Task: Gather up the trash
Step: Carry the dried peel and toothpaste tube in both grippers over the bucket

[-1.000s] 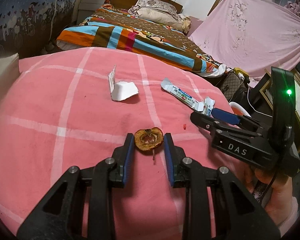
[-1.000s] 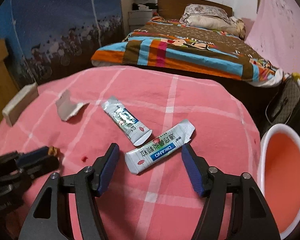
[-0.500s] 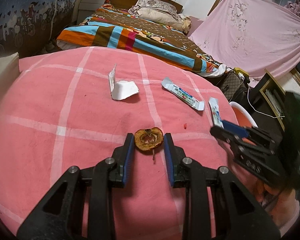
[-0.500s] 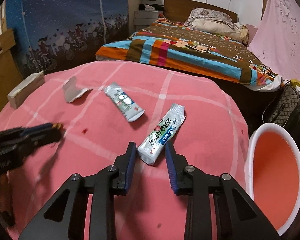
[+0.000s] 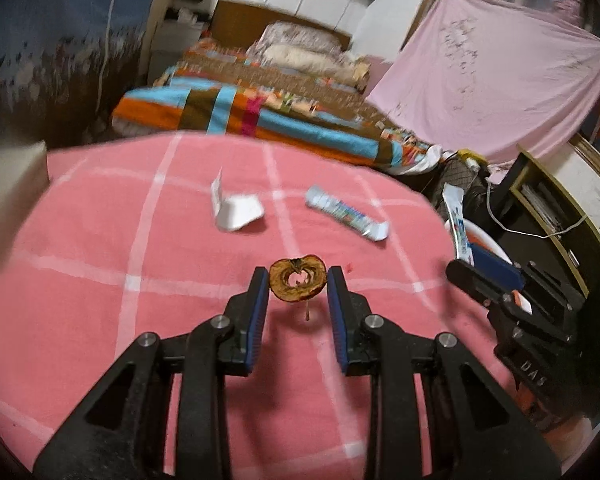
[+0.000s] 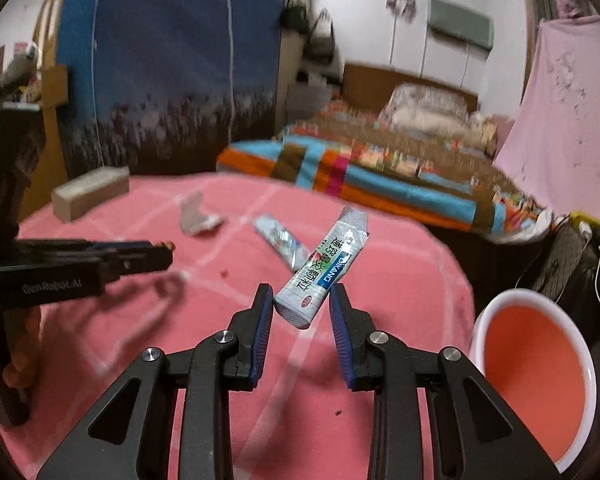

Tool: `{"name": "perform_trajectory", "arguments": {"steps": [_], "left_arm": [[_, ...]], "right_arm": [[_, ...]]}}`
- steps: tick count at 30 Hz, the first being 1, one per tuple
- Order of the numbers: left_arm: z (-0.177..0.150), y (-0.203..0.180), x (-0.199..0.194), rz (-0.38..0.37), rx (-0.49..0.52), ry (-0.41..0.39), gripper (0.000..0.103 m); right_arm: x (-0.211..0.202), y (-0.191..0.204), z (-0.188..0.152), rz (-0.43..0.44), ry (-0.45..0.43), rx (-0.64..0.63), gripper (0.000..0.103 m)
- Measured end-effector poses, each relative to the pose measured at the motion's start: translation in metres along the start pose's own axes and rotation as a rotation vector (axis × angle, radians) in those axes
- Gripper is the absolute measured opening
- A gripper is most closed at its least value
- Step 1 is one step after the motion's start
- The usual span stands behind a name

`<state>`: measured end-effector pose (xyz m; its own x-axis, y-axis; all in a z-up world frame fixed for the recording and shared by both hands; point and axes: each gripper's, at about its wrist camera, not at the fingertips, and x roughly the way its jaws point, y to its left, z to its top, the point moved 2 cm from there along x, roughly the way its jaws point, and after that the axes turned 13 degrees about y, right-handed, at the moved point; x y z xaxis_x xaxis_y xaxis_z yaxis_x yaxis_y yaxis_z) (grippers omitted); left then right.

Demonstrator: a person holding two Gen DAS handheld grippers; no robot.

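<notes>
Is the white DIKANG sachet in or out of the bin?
Out: the white DIKANG sachet is held above the pink cloth, beside the red-lined bin.

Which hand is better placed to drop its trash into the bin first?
Right. The right gripper holds the sachet lifted, with the bin just beside it; the left gripper holds the apple core farther away.

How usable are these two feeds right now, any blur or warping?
Left wrist view: bed and far wall smeared, apple core between the fingers fairly sharp. Right wrist view: room blurred too, sachet print readable, bin soft. Both views bend straight lines at the edges; dim indoor light, soft shadows.
</notes>
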<state>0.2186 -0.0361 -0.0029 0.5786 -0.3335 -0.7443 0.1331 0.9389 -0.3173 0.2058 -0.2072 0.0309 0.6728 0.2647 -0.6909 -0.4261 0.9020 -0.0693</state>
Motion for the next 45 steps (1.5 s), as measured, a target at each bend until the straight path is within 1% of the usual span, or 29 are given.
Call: {"name": "perform_trajectory", "arguments": {"steps": [4,8,14,16,18,21,24,27,30,35,37,40,44,45], "left_arm": [[0.0,-0.018,-0.02,0.008,0.08,-0.111,0.01],[0.002,-0.046,-0.04,0.029,0.179,-0.244,0.01],[0.011,-0.075,-0.06,0.017,0.257,-0.398,0.01],[0.014,-0.086,-0.062,0.015,0.286,-0.438,0.01],[0.017,-0.096,-0.062,0.003,0.312,-0.462,0.01],[0.024,-0.115,-0.058,-0.024,0.359,-0.482,0.01],[0.028,-0.134,-0.052,-0.052,0.397,-0.493,0.01],[0.029,-0.155,-0.044,-0.081,0.432,-0.492,0.01],[0.027,-0.17,-0.035,-0.091,0.466,-0.482,0.01],[0.025,-0.195,-0.012,-0.125,0.497,-0.414,0.01],[0.027,-0.204,-0.001,-0.148,0.498,-0.367,0.01],[0.029,-0.22,0.016,-0.161,0.497,-0.301,0.01],[0.033,-0.236,0.042,-0.185,0.487,-0.186,0.01],[0.034,-0.239,0.05,-0.186,0.483,-0.144,0.01]], "right_arm": [[-0.024,-0.008,-0.001,-0.008,-0.135,0.051,0.027],[-0.05,-0.016,0.0,-0.044,-0.294,0.088,0.027],[-0.073,-0.03,0.0,-0.145,-0.471,0.122,0.027],[-0.079,-0.037,-0.004,-0.192,-0.512,0.134,0.027],[-0.084,-0.044,-0.01,-0.239,-0.533,0.142,0.027],[-0.089,-0.056,-0.019,-0.311,-0.558,0.151,0.027],[-0.092,-0.073,-0.029,-0.368,-0.559,0.171,0.027],[-0.093,-0.093,-0.038,-0.391,-0.554,0.227,0.027],[-0.091,-0.112,-0.047,-0.407,-0.544,0.276,0.027],[-0.09,-0.141,-0.061,-0.424,-0.506,0.364,0.027],[-0.087,-0.15,-0.069,-0.429,-0.483,0.398,0.027],[-0.083,-0.163,-0.078,-0.42,-0.442,0.45,0.027],[-0.075,-0.173,-0.084,-0.408,-0.38,0.509,0.027],[-0.073,-0.175,-0.086,-0.407,-0.367,0.519,0.027]]}}
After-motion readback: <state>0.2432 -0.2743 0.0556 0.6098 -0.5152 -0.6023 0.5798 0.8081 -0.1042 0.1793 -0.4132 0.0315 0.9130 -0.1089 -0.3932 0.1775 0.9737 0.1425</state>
